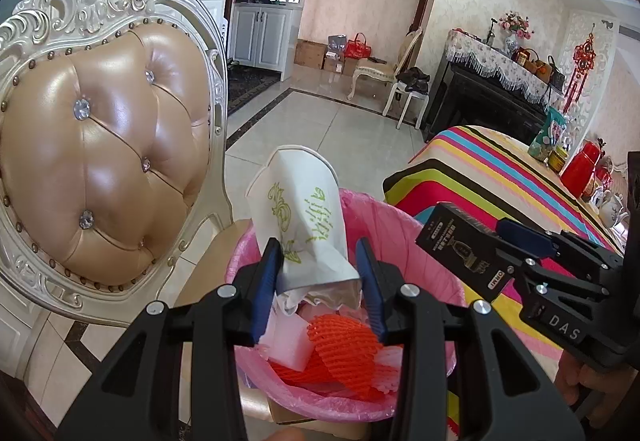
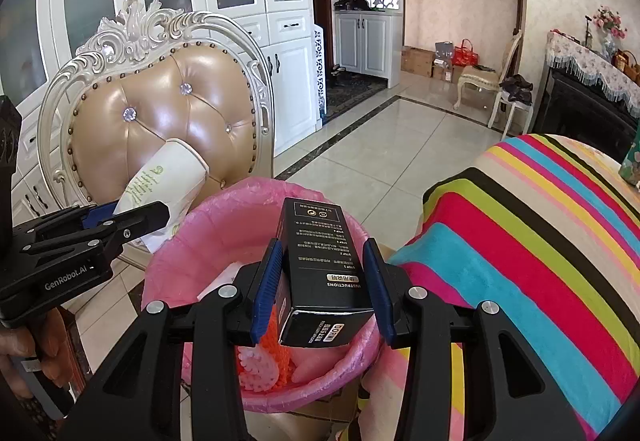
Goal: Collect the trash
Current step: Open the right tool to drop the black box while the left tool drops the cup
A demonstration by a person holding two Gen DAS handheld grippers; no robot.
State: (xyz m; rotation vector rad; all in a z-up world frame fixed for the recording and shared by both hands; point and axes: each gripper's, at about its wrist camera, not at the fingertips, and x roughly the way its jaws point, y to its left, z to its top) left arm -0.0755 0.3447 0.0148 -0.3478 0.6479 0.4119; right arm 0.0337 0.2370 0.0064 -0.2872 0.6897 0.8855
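Observation:
My left gripper is shut on a squashed white paper cup with green print, held tilted over the pink-lined trash bin. That cup and the left gripper also show at the left of the right wrist view. My right gripper is shut on a black carton box above the bin. The same box and right gripper appear at the right of the left wrist view. Orange foam netting and white scraps lie in the bin.
A cream carved chair with a tan padded back stands close on the left of the bin. A table under a bright striped cloth borders it on the right, with red jars at its far end. Tiled floor stretches beyond.

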